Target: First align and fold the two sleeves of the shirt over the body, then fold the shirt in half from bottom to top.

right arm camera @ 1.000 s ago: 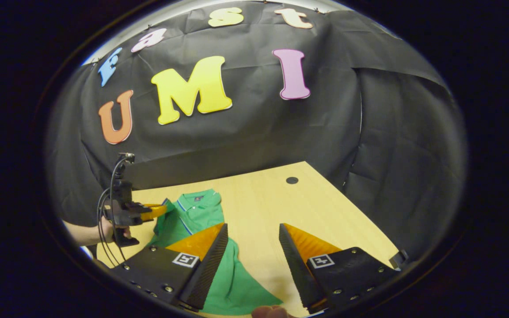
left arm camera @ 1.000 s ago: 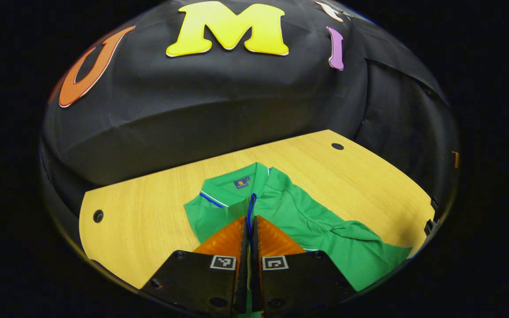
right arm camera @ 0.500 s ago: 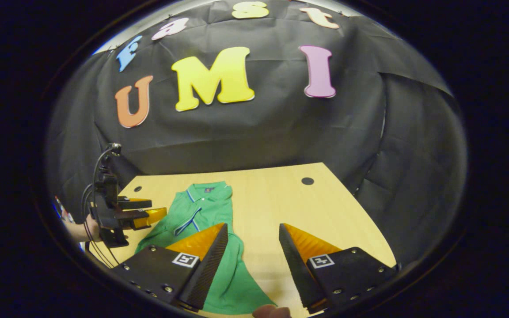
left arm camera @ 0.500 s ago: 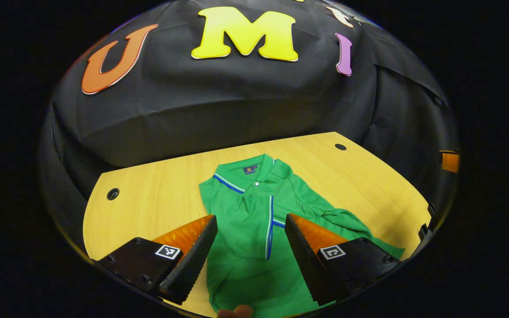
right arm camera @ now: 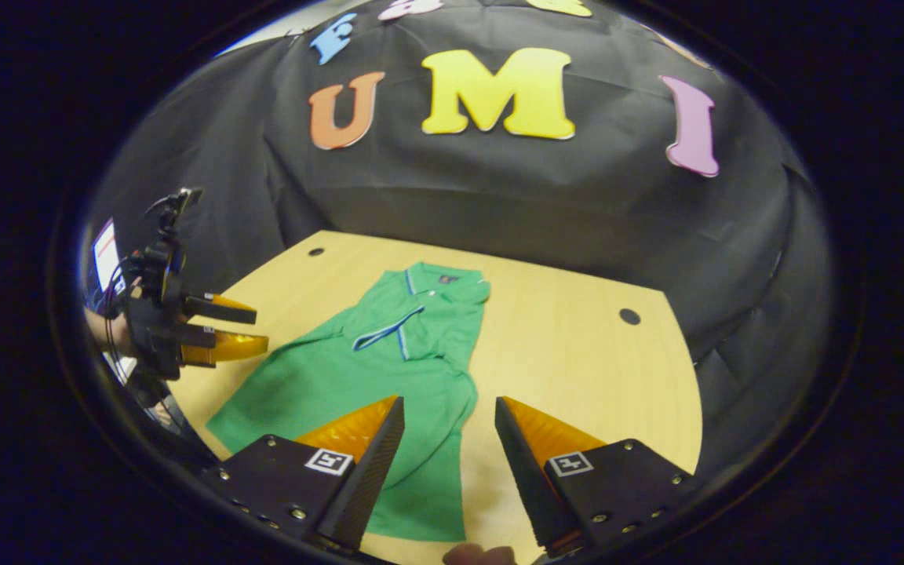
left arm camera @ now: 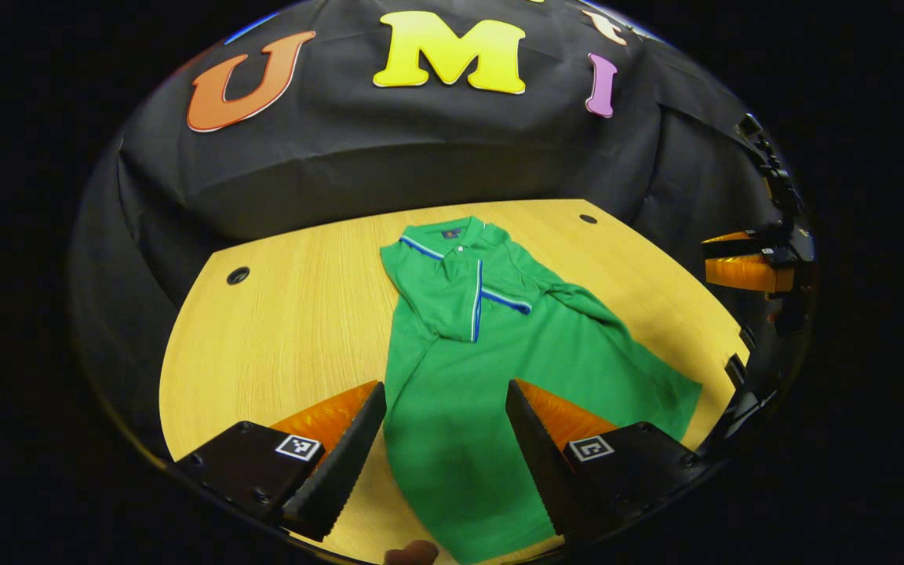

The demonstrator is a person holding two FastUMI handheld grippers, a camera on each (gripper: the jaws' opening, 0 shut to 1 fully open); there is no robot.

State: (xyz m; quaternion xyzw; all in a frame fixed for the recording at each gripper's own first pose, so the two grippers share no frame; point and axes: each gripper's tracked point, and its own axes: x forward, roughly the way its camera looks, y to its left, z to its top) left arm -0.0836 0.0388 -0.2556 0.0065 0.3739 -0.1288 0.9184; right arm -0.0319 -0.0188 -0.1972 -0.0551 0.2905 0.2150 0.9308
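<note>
A green polo shirt lies flat on the wooden table, collar at the far end. Both sleeves are folded across the chest, and their blue-and-white cuffs meet near the placket. My left gripper hovers open above the shirt's lower body, holding nothing. My right gripper is also open, above the shirt near its hem edge. In the right gripper view the left gripper stands off the table's left side, held by a hand. The left gripper view has the right gripper at the far right.
The table has round cable holes at its far corners. Black cloth walls close in behind and beside the table. Bare wood lies to the right of the shirt. A lit screen stands behind the left hand.
My left gripper, shut on a sleeve cuff a second ago, opened and let it drop onto the chest. Both grippers then drew back and up from the shirt. The right one stayed open.
</note>
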